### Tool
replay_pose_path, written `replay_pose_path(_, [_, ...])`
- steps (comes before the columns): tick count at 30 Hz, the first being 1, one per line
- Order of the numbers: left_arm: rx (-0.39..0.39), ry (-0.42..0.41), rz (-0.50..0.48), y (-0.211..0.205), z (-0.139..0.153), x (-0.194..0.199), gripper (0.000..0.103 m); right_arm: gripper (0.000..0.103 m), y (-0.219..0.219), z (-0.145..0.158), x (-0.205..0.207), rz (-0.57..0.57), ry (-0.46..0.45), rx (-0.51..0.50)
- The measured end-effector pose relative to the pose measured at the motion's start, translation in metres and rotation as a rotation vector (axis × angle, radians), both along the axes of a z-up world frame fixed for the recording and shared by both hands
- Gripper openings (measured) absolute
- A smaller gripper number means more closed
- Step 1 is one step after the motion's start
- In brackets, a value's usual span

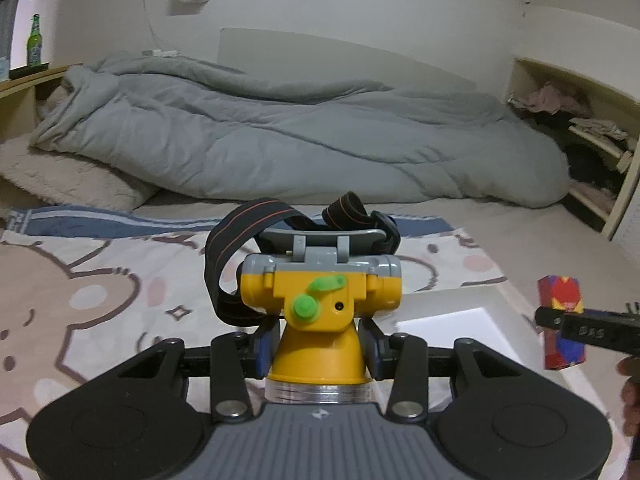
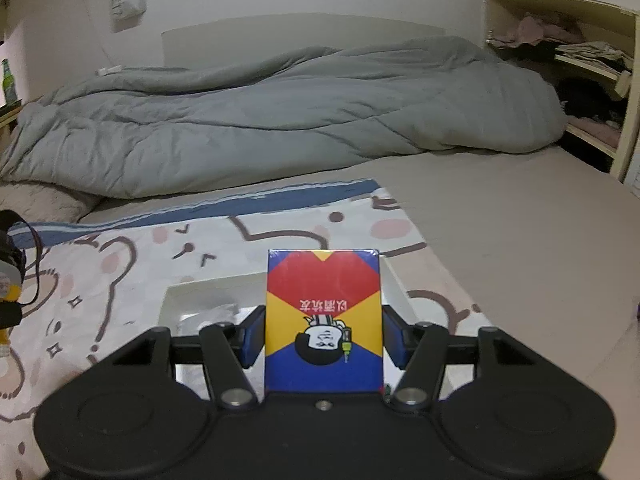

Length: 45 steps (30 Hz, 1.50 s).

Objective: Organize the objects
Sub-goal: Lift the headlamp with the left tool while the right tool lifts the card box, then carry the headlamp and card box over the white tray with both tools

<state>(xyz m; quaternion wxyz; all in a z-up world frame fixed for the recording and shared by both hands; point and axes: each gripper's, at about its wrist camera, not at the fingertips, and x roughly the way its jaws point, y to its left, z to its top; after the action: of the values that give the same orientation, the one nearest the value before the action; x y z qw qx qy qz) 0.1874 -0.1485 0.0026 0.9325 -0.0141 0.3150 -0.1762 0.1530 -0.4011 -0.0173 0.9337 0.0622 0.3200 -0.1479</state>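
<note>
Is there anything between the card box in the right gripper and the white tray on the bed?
Nothing visible. The card box is held in the right gripper just over the white tray, which looks empty where it shows; its near part is hidden behind the gripper.

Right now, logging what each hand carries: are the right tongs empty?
No, the right tongs grip a colourful card box between their blue pads.

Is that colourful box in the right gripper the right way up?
Upside down. On the colourful box, the printed characters and the cartoon head read inverted in the right wrist view.
</note>
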Motion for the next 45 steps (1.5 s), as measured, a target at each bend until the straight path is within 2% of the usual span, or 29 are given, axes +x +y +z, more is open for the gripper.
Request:
replay_pose_path(5, [-0.019,-0.011,-0.048,-0.024,-0.002,0.004,0.044,0.060,-0.016,-0.004,0.003,-0.031,-0.022,0.001])
replay_pose_path(12, [-0.012,0.015,-0.123,-0.062,-0.017,0.020,0.044,0.060,-0.035,-0.024,0.012,-0.067,-0.037,0.005])
replay_pose_path(20, [-0.034,0.029,-0.225,-0.100,-0.038,0.041,0.044,0.060,-0.041,-0.048,0.034,-0.008,-0.059,-0.005])
replay_pose_path(29, [-0.028,0.048,-0.293,-0.129,-0.061,0.057,0.044,0.060,-0.042,-0.086,0.073,0.027,0.032,-0.030])
replay_pose_path(34, [0.001,0.031,-0.310,-0.139,-0.068,0.071,0.044,0.060,-0.039,-0.100,0.082,0.132,0.089,0.016])
replay_pose_path(38, [0.029,0.036,-0.331,-0.150,-0.077,0.080,0.044,0.060,-0.031,-0.104,0.075,0.235,0.148,-0.006])
replay_pose_path(41, [0.048,0.045,-0.345,-0.160,-0.085,0.085,0.044,0.060,-0.036,-0.109,0.065,0.244,0.211,0.002])
replay_pose_path(45, [0.075,0.081,-0.371,-0.177,-0.101,0.087,0.044,0.060,-0.051,-0.114,0.047,0.231,0.228,0.043])
